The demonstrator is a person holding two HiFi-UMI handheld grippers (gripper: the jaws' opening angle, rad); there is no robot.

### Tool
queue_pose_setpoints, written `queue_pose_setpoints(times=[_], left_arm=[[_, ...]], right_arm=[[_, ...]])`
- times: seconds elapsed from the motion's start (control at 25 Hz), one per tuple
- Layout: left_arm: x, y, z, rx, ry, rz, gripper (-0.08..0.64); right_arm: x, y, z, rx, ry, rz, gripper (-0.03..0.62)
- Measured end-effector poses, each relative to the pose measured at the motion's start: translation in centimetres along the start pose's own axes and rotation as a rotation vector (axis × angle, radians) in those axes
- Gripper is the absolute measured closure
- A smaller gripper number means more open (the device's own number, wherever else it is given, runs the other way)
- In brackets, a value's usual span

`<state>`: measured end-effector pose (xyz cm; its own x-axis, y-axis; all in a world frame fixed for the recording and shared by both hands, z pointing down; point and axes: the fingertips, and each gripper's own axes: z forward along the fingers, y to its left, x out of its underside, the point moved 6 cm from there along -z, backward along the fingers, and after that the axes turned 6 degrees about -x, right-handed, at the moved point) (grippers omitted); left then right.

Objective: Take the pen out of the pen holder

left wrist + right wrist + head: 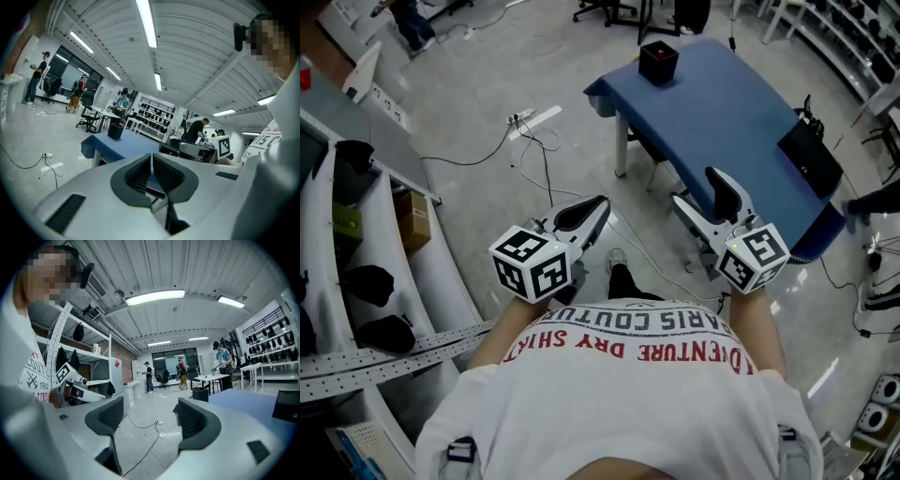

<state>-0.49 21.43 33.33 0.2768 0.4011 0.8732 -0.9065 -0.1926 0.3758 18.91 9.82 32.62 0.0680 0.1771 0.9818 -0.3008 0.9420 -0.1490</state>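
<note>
Blue cloth covers the table (722, 112), which stands at about one o'clock from the person in the head view. The black pen holder (658, 62) sits upright on the table's far corner, near twelve o'clock and well apart from both grippers. The left gripper view shows the pen holder (116, 131) at its eleven o'clock, and the right gripper view shows it (200, 393) at one o'clock. The pen inside is too small to make out. A flat black case (809, 159) lies on the table's right edge, at two o'clock.

The left gripper (602, 202) is held in front of the person's white shirt (628, 394), its jaws pressed together with nothing between them (151, 159). The right gripper (696, 187) is beside it at three o'clock, with its jaws standing wide apart and only bare floor showing between them (152, 416).

A white power strip (534, 119) with trailing cables lies on the grey floor at eleven o'clock.
</note>
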Motion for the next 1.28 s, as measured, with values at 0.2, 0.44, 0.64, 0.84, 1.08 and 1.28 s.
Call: queue_pose_setpoints(times=[0.2, 0.44, 0.64, 0.84, 1.08, 1.28], left_arm=[[-2.7, 5.2, 5.1, -0.018, 0.021, -0.038, 0.522], [-7.0, 9.8, 11.5, -0.007, 0.050, -0.015, 0.522], [-9.8, 12.2, 15.4, 0.002, 0.061, -0.006, 0.522], [-11.1, 13.1, 17.3, 0.014, 0.059, 0.001, 0.522], [-11.8, 14.3, 18.3, 0.000, 0.063, 0.018, 0.522], [-11.6, 15.8, 19.4, 0.005, 0.081, 0.006, 0.522]], right_arm=[[-0.3, -5.5, 5.4, -0.001, 0.024, 0.033, 0.249], [-0.9, -11.6, 10.3, 0.012, 0.021, 0.104, 0.249], [-1.1, -15.0, 12.7, 0.012, 0.034, 0.138, 0.249], [-1.2, -17.4, 14.3, 0.009, 0.045, 0.158, 0.250], [-1.6, -19.0, 16.3, -0.006, 0.034, 0.148, 0.250], [-1.7, -20.0, 18.4, -0.003, 0.038, 0.124, 0.250]])
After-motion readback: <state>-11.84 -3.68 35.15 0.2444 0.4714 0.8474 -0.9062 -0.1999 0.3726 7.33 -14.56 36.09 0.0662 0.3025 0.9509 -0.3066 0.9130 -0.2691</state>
